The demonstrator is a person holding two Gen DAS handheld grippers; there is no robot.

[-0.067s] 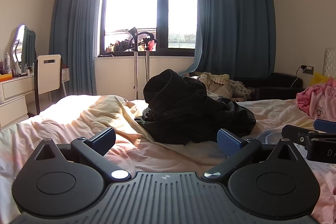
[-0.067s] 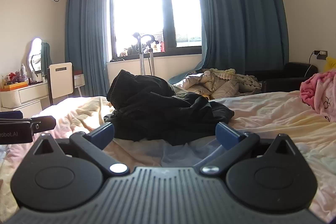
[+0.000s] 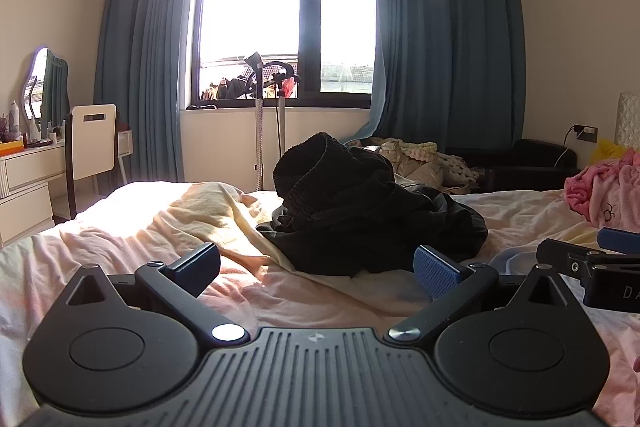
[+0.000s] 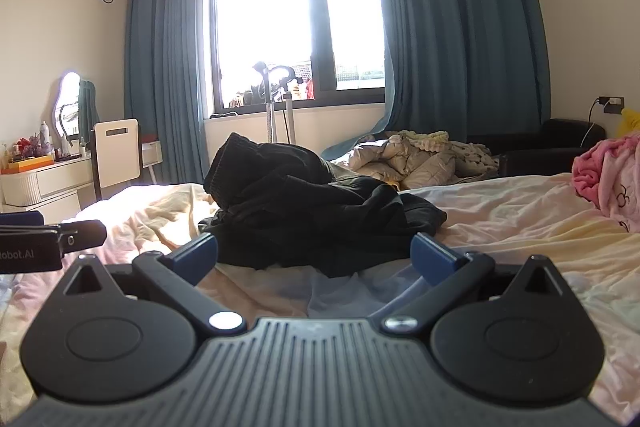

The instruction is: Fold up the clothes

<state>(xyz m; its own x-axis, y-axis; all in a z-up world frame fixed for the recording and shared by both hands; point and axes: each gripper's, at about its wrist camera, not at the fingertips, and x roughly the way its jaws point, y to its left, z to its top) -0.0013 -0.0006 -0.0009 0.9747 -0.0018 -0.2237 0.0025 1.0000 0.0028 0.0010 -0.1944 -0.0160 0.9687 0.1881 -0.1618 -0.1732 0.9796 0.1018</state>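
Note:
A crumpled black garment (image 3: 360,211) lies in a heap on the bed, seen also in the right wrist view (image 4: 316,211). My left gripper (image 3: 318,263) is open and empty, low over the sheet just short of the heap. My right gripper (image 4: 314,253) is open and empty, just in front of the heap's near edge, with a pale blue cloth (image 4: 340,293) on the sheet between its fingers. Each gripper shows at the edge of the other's view: the right one in the left wrist view (image 3: 592,259), the left one in the right wrist view (image 4: 52,235).
The bed (image 3: 120,239) has a rumpled pink and cream sheet. A pink blanket (image 3: 608,187) lies at the right. A pile of pale bedding (image 4: 416,155) and a dark armchair (image 4: 552,143) stand behind. A dressing table and white chair (image 3: 94,143) are at the left.

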